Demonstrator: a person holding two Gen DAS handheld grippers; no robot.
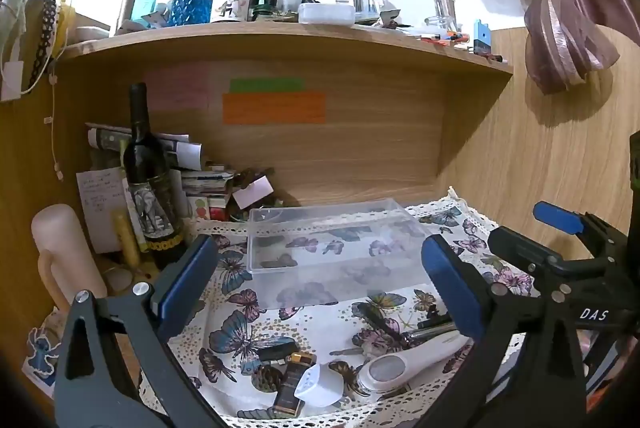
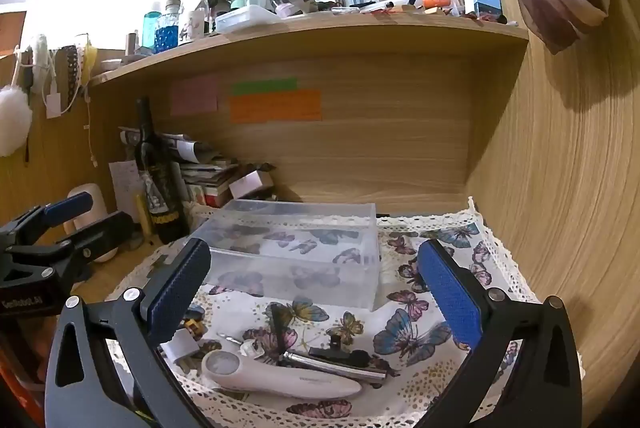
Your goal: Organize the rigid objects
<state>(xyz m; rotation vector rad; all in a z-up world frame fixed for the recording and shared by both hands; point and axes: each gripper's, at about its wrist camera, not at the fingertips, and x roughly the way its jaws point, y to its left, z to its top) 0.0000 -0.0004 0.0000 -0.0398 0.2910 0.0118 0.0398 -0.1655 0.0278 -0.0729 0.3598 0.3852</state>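
Observation:
A clear plastic box (image 1: 332,248) (image 2: 296,260) sits empty on a butterfly-print cloth (image 1: 320,328) (image 2: 432,308). In front of it lie small objects: a white handheld device (image 1: 404,364) (image 2: 280,376), a metal pen-like tool (image 1: 428,332) (image 2: 336,364), a black and gold lighter (image 1: 294,380), a small white cap (image 1: 320,384) (image 2: 180,344). My left gripper (image 1: 320,284) is open above these objects, and it shows at the left of the right wrist view (image 2: 86,224). My right gripper (image 2: 316,288) is open too, facing the box; it shows at the right of the left wrist view (image 1: 536,232).
A dark wine bottle (image 1: 150,180) (image 2: 158,180) stands at the left beside stacked papers and boxes (image 1: 208,184). A pink mug (image 1: 64,260) is at far left. A cluttered shelf (image 1: 280,32) hangs above. Wooden walls close the back and right.

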